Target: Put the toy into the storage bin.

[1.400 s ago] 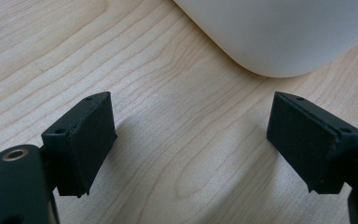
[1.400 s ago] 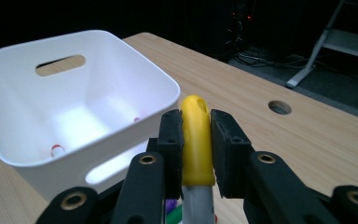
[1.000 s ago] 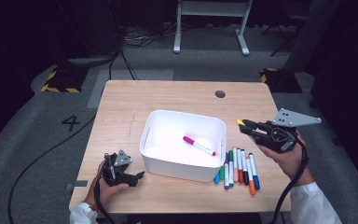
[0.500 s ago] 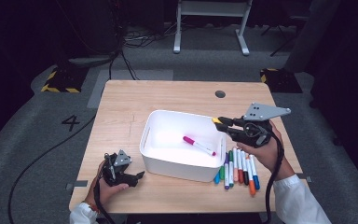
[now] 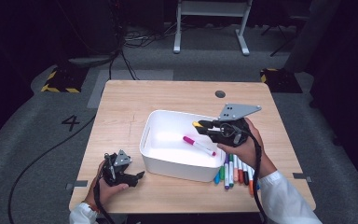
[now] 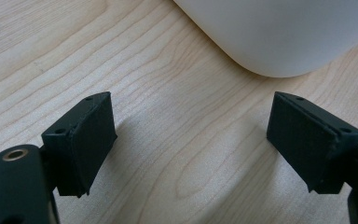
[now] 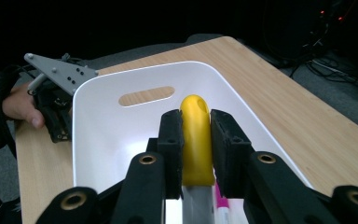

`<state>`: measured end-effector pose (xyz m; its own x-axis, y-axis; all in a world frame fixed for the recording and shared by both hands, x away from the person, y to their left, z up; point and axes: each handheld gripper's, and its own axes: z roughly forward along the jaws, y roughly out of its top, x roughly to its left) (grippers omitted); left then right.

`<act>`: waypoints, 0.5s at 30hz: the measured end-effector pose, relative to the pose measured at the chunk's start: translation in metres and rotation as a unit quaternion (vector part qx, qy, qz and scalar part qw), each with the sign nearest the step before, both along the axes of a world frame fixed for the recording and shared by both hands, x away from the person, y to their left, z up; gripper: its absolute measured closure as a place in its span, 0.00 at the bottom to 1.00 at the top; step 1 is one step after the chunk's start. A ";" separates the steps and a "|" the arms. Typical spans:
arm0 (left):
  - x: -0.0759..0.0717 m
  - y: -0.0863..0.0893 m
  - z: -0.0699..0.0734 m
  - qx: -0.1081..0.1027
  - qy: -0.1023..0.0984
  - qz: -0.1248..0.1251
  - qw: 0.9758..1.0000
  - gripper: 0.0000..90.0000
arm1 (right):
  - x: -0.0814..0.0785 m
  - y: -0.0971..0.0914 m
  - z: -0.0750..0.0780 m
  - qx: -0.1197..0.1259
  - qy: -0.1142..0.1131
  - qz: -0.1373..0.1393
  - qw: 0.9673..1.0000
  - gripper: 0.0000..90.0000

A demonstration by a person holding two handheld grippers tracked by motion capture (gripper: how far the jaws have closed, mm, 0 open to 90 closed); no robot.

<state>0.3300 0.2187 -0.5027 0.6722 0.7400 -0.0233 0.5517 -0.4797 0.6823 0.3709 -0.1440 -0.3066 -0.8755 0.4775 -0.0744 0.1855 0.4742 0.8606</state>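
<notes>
Right gripper view: right gripper [image 7: 196, 140] clamped on yellow-capped marker [image 7: 196, 135] above white bin [image 7: 98, 121]; left gripper [image 6: 191, 154] jaws apart, on table [image 6: 168, 116].

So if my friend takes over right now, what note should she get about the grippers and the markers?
Right gripper: shut on a yellow-capped marker, held over the white bin.
Left gripper: open, holding nothing, resting on the table beside the bin's near left corner.
Done: one pink-capped marker lies inside the bin.
Left: drop the yellow one in, then probably move the row of markers lying on the table by the bin's right side.
</notes>
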 end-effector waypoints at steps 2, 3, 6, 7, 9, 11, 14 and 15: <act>0.000 0.000 0.000 0.000 0.000 0.000 1.000 0.17 | 0.000 0.007 -0.003 -0.008 0.003 0.005 1.000 0.84; 0.000 0.000 0.000 0.000 0.000 0.000 1.000 0.17 | 0.001 0.010 -0.004 -0.009 0.003 0.007 1.000 0.84; 0.000 0.000 0.000 0.000 0.000 0.000 1.000 0.17 | 0.001 0.020 -0.008 -0.020 0.012 0.012 1.000 0.84; 0.000 0.000 0.000 0.000 0.000 0.000 1.000 0.17 | 0.002 0.023 -0.009 -0.025 0.012 0.016 0.999 0.84; 0.000 0.000 0.000 0.000 0.000 0.000 1.000 0.17 | 0.002 0.028 -0.012 -0.034 0.017 0.018 0.999 0.84; 0.000 0.000 0.000 0.000 0.000 0.000 1.000 0.17 | 0.003 0.035 -0.017 -0.046 0.024 0.022 0.998 0.83; 0.000 0.000 0.000 0.000 0.000 0.000 1.000 0.17 | 0.004 0.044 -0.025 -0.071 0.035 0.031 0.996 0.84; 0.000 0.000 0.000 0.000 0.000 0.000 1.000 0.17 | 0.004 0.047 -0.027 -0.079 0.039 0.034 0.996 0.83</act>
